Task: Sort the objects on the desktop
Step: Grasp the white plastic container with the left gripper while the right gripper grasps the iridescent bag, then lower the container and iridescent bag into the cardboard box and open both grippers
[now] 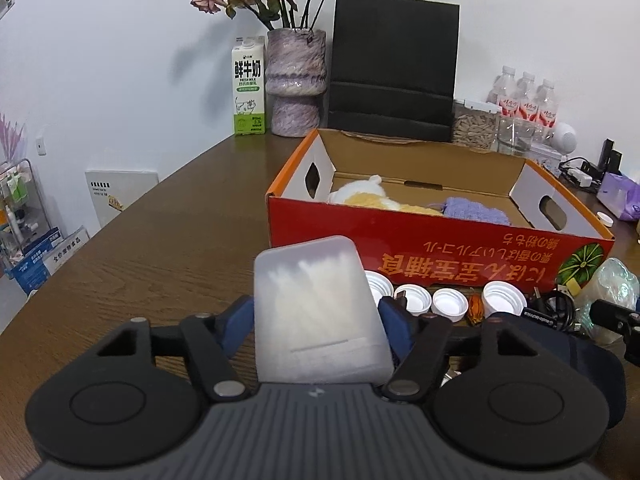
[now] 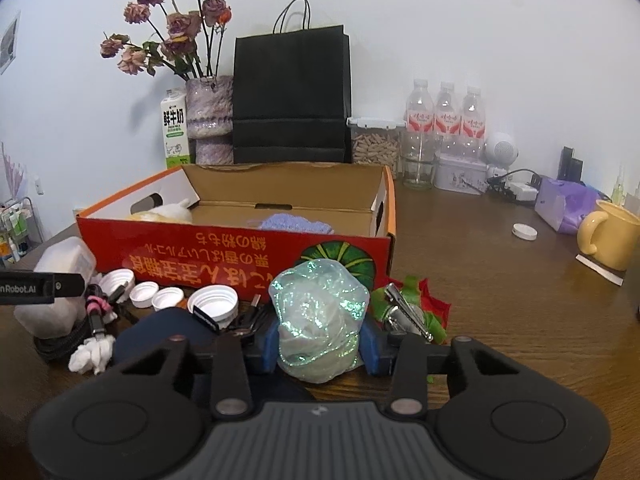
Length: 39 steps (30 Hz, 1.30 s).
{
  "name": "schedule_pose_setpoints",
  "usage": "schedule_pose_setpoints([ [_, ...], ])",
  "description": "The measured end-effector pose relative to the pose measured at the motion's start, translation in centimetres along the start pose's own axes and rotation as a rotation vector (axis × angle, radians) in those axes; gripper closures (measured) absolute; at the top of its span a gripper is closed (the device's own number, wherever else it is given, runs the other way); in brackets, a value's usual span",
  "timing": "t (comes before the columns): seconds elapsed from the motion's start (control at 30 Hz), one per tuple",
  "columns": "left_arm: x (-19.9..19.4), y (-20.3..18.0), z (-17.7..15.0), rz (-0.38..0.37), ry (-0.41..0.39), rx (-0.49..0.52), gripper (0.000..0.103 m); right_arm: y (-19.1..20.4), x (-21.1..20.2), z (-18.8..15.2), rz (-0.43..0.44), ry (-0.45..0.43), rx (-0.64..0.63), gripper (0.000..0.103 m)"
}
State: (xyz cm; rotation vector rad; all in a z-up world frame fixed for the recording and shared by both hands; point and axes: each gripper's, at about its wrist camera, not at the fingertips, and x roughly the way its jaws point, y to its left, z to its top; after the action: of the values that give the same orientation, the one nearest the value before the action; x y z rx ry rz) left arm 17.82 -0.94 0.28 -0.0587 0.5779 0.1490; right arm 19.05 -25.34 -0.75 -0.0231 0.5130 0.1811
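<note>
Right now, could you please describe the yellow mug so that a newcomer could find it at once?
Start at the red box mid-table and look far right, to the table edge. The mug stands there beside a purple tissue pack; it is the only yellow, handled cup.

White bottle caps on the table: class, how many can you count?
5. Four caps sit in a row before the red box. One cap lies alone at right, near the mug. Clutter may hide more.

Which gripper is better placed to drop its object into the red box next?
Probably the right gripper: its shiny green bundle sits directly before the red box. The left gripper, with the frosted case, faces the box's left end.
</note>
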Motion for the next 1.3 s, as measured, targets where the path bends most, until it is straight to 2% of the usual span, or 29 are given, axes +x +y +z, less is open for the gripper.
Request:
schedule_pose_setpoints([
  [0.8,-5.3,1.7,1.1,-0.071,-0.138,-0.022,0.037,2.6,-4.9,2.3,-0.004,-0.108,-0.037,0.065],
  [1.07,-5.4,0.6,3.9,-0.122,-0.204,-0.011,0.037,3.8,-4.7,4.4,0.007,-0.155,-0.045,0.065],
  [1.3,-2.9,-1.5,7.7,-0.162,-0.243,-0.021,0.037,4.8,-2.3,8.3,0.021,-0.196,-0.031,0.065],
])
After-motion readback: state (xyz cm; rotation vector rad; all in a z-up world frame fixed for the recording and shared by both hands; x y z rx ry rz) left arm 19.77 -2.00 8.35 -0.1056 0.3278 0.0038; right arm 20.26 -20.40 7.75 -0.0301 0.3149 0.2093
